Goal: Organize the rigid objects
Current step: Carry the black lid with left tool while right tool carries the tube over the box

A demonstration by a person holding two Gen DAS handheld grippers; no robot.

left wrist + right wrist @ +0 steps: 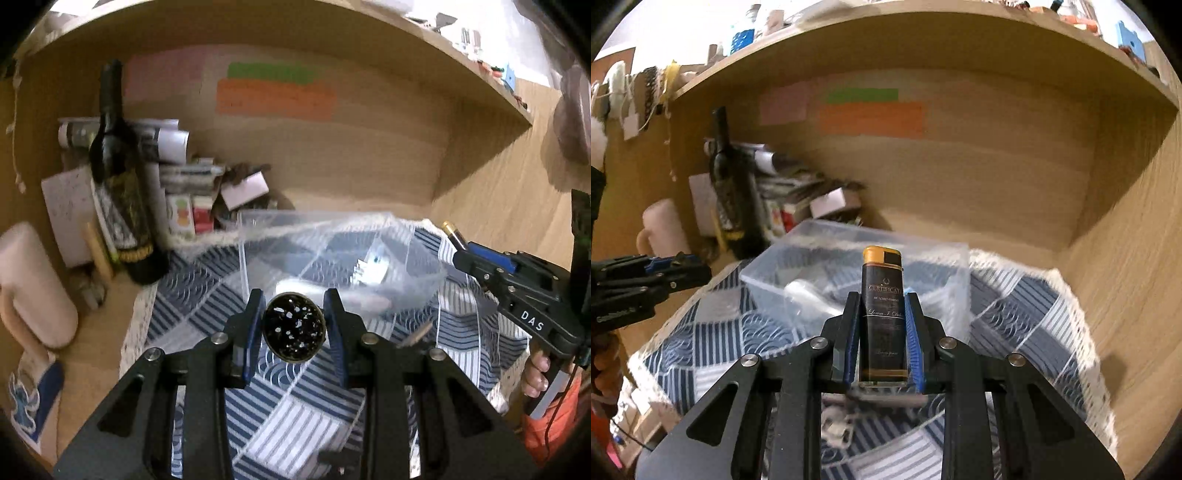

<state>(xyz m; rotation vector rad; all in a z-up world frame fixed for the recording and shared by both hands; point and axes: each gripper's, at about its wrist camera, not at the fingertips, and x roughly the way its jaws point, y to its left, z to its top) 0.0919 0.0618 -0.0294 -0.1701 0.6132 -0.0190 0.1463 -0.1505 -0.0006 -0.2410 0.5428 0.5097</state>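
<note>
My left gripper (294, 303) is shut on a round black speckled tin (294, 331) with a gold rim, held above the blue patterned cloth (295, 406), just in front of the clear plastic box (332, 254). My right gripper (881, 306) is shut on a black lighter (882, 314) with a gold top, held upright in front of the same clear box (849, 266). The box holds a few small white items. The right gripper with the lighter also shows in the left wrist view (480, 258), and the left gripper shows at the left of the right wrist view (694, 271).
A dark wine bottle (122, 184) stands at the back left beside stacked papers and small boxes (207, 192). A pale pink mug (33, 284) sits at the left. Wooden shelf walls (1126, 258) enclose the space. Small metal parts (842, 424) lie on the cloth.
</note>
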